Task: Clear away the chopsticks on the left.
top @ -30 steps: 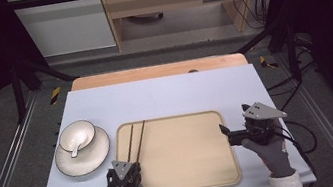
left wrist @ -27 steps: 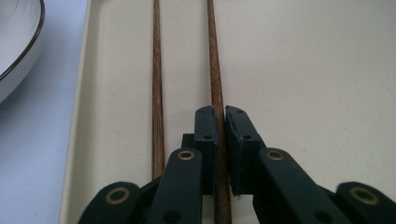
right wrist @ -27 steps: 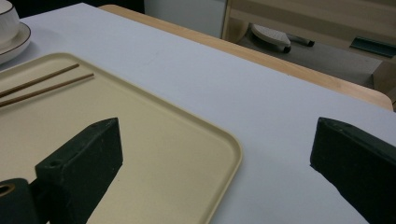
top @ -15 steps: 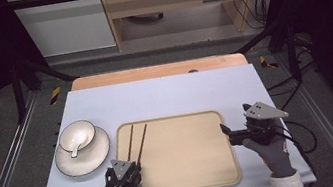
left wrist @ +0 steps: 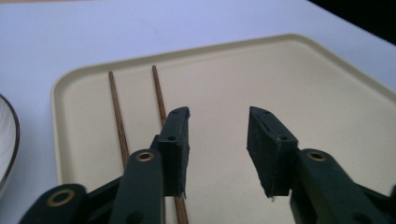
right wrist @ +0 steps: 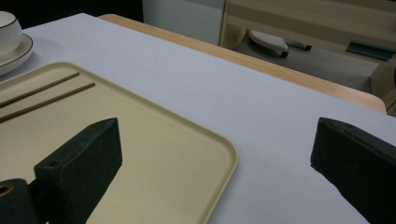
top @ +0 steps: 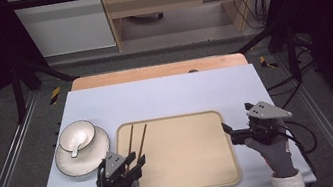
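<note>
A beige tray (top: 184,156) lies on the white table. Two brown chopsticks (top: 136,139) rest side by side near the tray's left edge. My left gripper (top: 135,158) hovers open at their near ends. In the left gripper view the left gripper (left wrist: 219,135) holds nothing, and one chopstick (left wrist: 159,95) runs under its left jaw while the other chopstick (left wrist: 116,107) lies beside it. My right gripper (top: 237,119) is wide open at the tray's right edge. In the right gripper view the right gripper (right wrist: 219,140) has one jaw over the tray (right wrist: 140,140) and the other over the table.
A white bowl (top: 77,135) with a spoon stands on a dark-rimmed plate (top: 91,158) left of the tray. The table's far half (top: 165,96) is bare, with a wooden strip along its back edge. Dark frame posts flank both sides.
The left gripper has shifted slightly near the chopsticks' near ends. The chopsticks, the tray and the right gripper stay where they were.
</note>
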